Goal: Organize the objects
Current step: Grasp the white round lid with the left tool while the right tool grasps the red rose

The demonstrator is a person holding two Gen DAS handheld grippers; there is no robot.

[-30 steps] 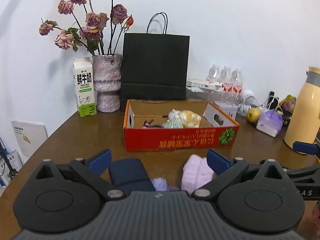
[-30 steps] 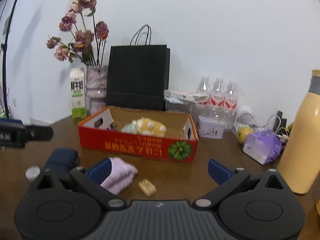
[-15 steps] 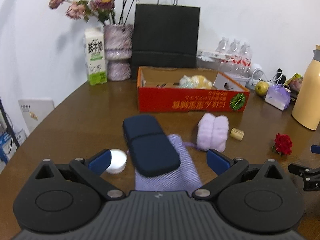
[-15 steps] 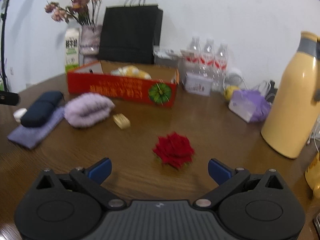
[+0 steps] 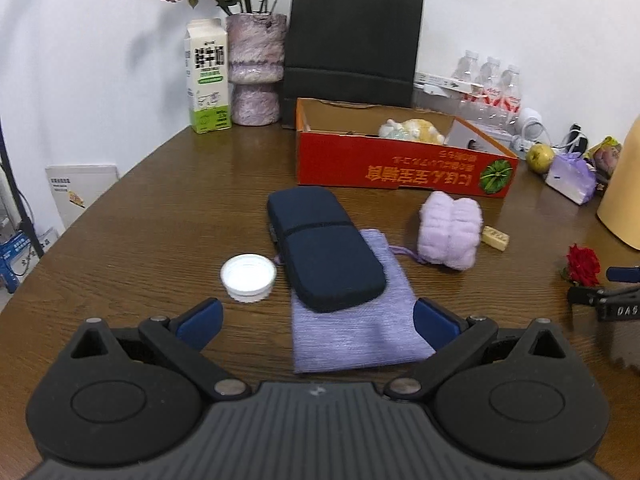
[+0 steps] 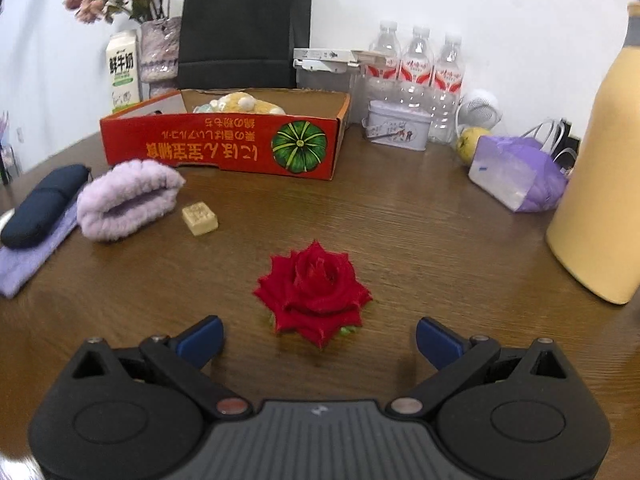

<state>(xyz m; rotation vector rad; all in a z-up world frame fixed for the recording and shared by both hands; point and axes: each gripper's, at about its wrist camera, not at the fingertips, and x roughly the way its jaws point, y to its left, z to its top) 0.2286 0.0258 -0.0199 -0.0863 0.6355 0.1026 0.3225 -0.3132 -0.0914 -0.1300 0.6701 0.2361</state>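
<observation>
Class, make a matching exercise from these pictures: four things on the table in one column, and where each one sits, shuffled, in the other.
Things:
1. dark blue case
2. yellow plush toy
3. red rose
4. milk carton

Places:
A. beside the vase
B. in front of the right gripper
C. on the purple pouch
D. inside the red box

Pairs: 1-C, 2-D, 3-B, 4-A

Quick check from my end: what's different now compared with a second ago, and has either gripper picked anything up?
Both grippers have pulled back and tipped down from the red box. The left gripper now frames the navy case on the purple pouch; the right gripper has come over the red rose. Both stay open, holding nothing. The table items have not moved.
</observation>
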